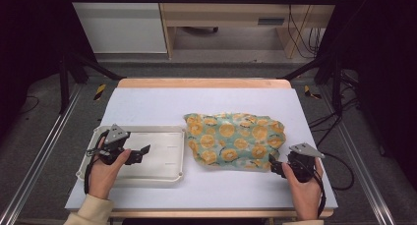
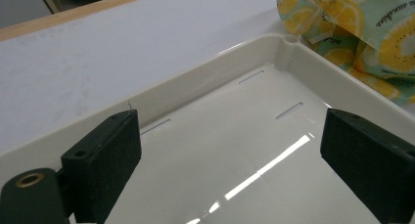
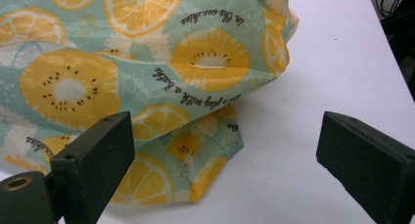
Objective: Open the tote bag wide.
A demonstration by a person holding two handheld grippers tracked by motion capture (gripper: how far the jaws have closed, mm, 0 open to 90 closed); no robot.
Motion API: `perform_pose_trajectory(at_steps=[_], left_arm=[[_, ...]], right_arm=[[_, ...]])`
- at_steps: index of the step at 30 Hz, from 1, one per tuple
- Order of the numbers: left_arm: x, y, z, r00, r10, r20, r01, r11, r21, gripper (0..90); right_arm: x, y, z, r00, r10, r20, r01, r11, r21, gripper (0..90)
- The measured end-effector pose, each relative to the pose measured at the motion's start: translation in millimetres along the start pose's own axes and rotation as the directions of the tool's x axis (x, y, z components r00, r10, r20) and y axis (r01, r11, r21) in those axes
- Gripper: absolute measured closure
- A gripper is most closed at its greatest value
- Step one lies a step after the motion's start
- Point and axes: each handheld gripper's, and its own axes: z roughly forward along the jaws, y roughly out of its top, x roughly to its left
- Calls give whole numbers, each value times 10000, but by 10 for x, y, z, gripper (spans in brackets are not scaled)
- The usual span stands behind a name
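A crumpled teal cloth with yellow citrus slices [image 1: 235, 139] lies on the white table, right of centre. Beside it on the left stands a shallow cream tray [image 1: 167, 158] with nothing in it. My left gripper [image 1: 142, 154] hovers over the tray's left half, jaws open; in the left gripper view its gripper [image 2: 230, 170] frames the bare tray floor [image 2: 230, 136], with the cloth [image 2: 362, 28] past the rim. My right gripper [image 1: 274, 167] sits at the cloth's near right corner, open. In the right gripper view its gripper [image 3: 225, 175] straddles a folded cloth corner [image 3: 205, 155] without pressing it.
The white table top [image 1: 196, 99] has a wooden far edge [image 1: 201, 82]. Metal frame rails [image 1: 44, 146] run along both sides. Cables [image 1: 339, 161] trail off the right edge. A wooden cabinet [image 1: 221, 14] stands beyond the table.
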Motion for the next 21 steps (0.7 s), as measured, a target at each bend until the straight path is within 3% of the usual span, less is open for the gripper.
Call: perform_pose_trajectory(at_steps=[12, 13, 17, 18, 20, 21], left_arm=[[-36, -2, 11, 10000, 74, -57, -74, 10000, 60, 93], [-37, -4, 7, 9999, 78, -79, -78, 10000, 39, 95], [-32, -6, -3, 9998, 19, -192, -20, 10000, -91, 99], [-25, 2, -17, 9995, -7, -316, 0, 9998, -220, 105], [-24, 5, -18, 9993, -44, -360, 33, 9995, -304, 105], [-20, 7, -22, 9992, -50, -387, 39, 9995, -299, 107]], right_arm=[[32, 65, -68, 9998, -109, 142, 114, 9993, -366, 152], [58, 126, -74, 9993, -352, 154, 358, 9986, -390, 182], [77, 277, -86, 9985, -545, 106, 550, 9970, -544, 229], [81, 403, -88, 9984, -560, 114, 566, 9966, -597, 246], [85, 474, -83, 9975, -693, 104, 699, 9957, -608, 245], [79, 620, -65, 9968, -801, 14, 800, 9950, -595, 228]])
